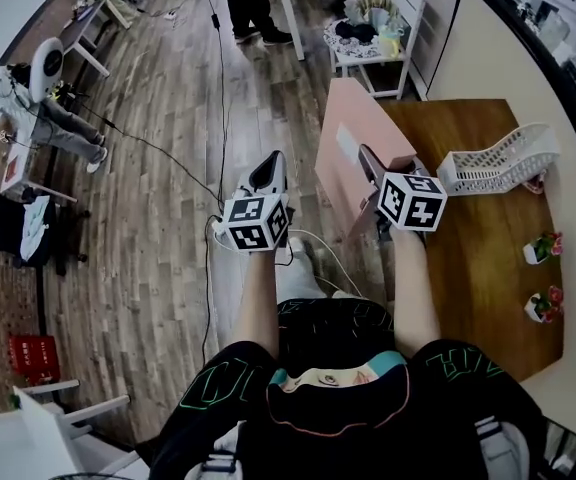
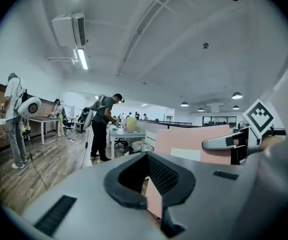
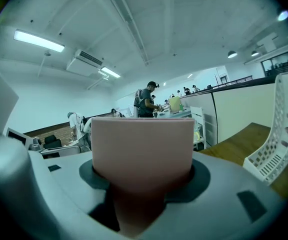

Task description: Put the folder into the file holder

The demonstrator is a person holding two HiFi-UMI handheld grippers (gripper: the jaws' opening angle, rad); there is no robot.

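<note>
A pink folder (image 1: pixel 366 118) stands upright on its edge at the near-left corner of the wooden table (image 1: pixel 478 258). My right gripper (image 1: pixel 375 168) is shut on its near edge, and in the right gripper view the folder (image 3: pixel 143 144) fills the space between the jaws. The white mesh file holder (image 1: pixel 498 158) lies on the table to the right of the folder, also visible as the file holder (image 3: pixel 280 129) at the right edge. My left gripper (image 1: pixel 270 168) hangs over the floor left of the folder, open and holding nothing; the folder (image 2: pixel 194 141) shows to its right.
Two small potted plants (image 1: pixel 543 248) (image 1: pixel 543 306) sit at the table's right edge. A partition wall runs behind the table. A white side table (image 1: pixel 378 28) with clutter stands beyond, a person (image 1: pixel 253 3) farther back. Cables trail over the wooden floor (image 1: pixel 168 168).
</note>
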